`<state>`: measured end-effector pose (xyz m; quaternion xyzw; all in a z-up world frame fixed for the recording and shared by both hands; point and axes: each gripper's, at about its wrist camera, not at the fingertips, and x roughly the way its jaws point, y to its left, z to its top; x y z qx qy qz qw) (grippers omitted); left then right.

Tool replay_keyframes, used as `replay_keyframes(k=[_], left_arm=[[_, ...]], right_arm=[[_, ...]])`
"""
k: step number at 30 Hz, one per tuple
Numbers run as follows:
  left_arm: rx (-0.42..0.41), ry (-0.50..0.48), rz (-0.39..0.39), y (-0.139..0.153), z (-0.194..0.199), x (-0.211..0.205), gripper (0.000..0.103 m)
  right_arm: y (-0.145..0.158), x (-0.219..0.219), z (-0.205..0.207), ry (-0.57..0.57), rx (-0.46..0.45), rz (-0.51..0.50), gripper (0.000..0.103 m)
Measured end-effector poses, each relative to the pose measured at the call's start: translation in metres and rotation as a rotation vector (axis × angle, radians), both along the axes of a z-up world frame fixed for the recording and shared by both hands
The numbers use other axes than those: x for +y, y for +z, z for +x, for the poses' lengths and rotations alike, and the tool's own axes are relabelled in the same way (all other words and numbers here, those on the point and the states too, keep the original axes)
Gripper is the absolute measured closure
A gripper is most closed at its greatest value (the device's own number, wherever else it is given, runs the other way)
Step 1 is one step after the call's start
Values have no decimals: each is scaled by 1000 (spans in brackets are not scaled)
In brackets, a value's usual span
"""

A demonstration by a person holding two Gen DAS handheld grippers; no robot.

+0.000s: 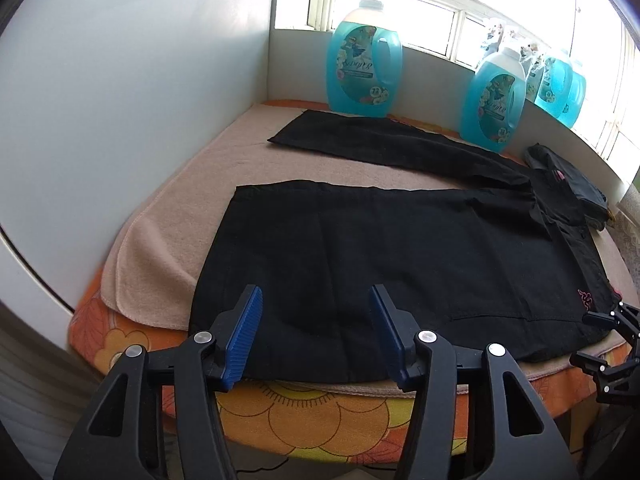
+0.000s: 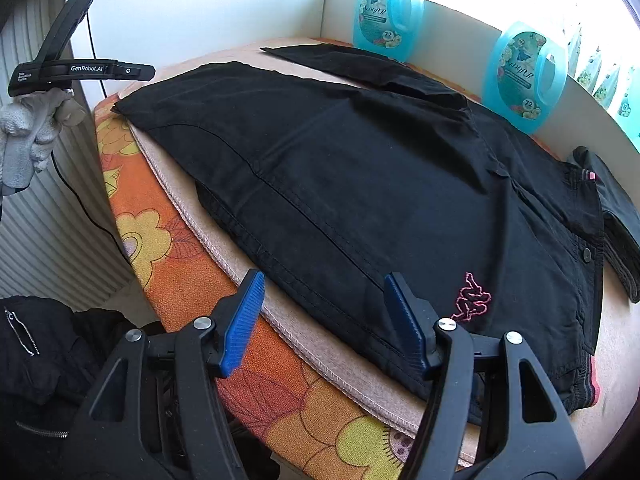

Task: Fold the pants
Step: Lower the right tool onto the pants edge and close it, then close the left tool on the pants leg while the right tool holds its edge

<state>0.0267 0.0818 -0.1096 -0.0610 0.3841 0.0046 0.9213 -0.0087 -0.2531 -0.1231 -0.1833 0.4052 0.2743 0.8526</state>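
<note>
Black pants (image 1: pixel 400 264) lie flat on a beige towel (image 1: pixel 152 256), legs spread apart toward the left, waist at the right. A pink logo (image 2: pixel 472 300) marks the near hip. My left gripper (image 1: pixel 316 332) is open and empty, hovering at the near leg's front edge. My right gripper (image 2: pixel 324 320) is open and empty, over the near edge of the pants (image 2: pixel 340 184) beside the logo. The right gripper also shows in the left wrist view (image 1: pixel 612 320) by the waist corner. The left gripper's body (image 2: pixel 80 68) shows at upper left in the right wrist view, held by a gloved hand.
Several blue detergent bottles (image 1: pixel 364 68) stand along the windowsill at the back. Another dark garment (image 1: pixel 568 176) lies folded at the far right. An orange floral cover (image 2: pixel 168 232) lies under the towel. A white wall bounds the left. Dark clothing (image 2: pixel 48 352) lies below the table.
</note>
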Motion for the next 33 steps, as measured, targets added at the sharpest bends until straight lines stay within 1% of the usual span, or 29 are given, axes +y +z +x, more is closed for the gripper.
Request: replay_keyframes(k=[1, 3, 7, 9, 10, 12, 14, 15, 19, 22, 26, 28, 31, 33], left_arm=[[-1, -1, -2, 0, 0, 0, 50], [0, 0, -9, -1, 0, 1, 50], [3, -10, -15, -3, 0, 1, 50], [4, -12, -15, -4, 0, 1, 50], [5, -12, -18, -4, -1, 1, 50], [6, -18, -24, -4, -1, 2, 50], [6, -27, -24, -3, -3, 1, 50], [5, -37, -23, -2, -4, 0, 50], [-1, -96, 17, 0, -10, -12, 50], [4, -172, 49, 0, -14, -26, 50], [18, -283, 129, -4, -17, -51, 50], [31, -328, 161, -7, -17, -64, 50], [48, -365, 215, -13, -15, -75, 49], [59, -379, 227, -15, -14, -77, 49]], right_arm=[[-1, 1, 0, 2, -2, -8, 39], [-4, 4, 2, 7, 10, -17, 44], [-3, 4, 5, 21, 34, -8, 47], [-2, 6, 7, 44, 60, 0, 60], [-2, 7, 8, 57, 73, 3, 64], [0, 11, 8, 82, 81, -3, 82], [3, 16, 9, 101, 73, -21, 92], [5, 18, 10, 105, 62, -32, 94], [13, 20, 19, 90, 34, -38, 96], [20, 17, 30, 69, 28, -24, 97], [28, 16, 39, 50, 4, -13, 98], [32, 14, 44, 23, -20, -21, 100], [37, 9, 54, 9, -10, 10, 100], [40, 8, 51, 45, 10, 39, 100]])
